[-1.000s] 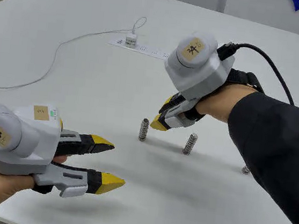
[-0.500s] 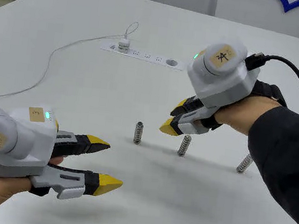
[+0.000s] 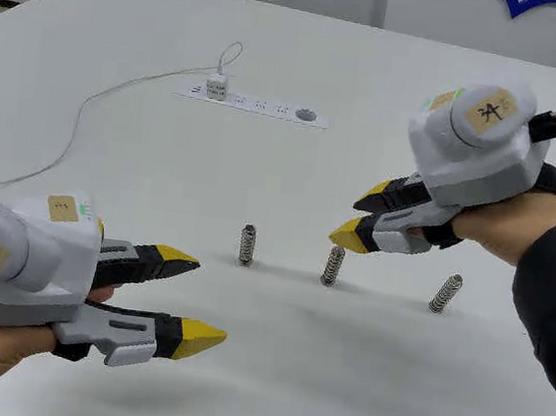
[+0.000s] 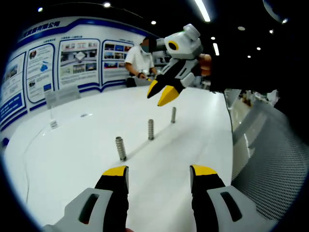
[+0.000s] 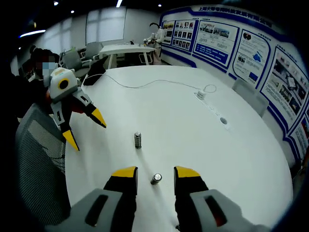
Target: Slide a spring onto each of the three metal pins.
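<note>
Flanking three standing springs [image 3: 333, 265], left gripper [image 3: 204, 298] and right gripper [image 3: 350, 218] hang with jaws released, power strip [image 3: 250, 102] beyond.

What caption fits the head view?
Left gripper and right gripper, both open, hover near three standing springs on a white table.

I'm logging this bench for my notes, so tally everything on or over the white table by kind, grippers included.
Springs, standing upright: 3
Power strip: 1
Plug with cable: 1
Grippers, the left gripper and the right gripper: 2
Total: 7
</note>
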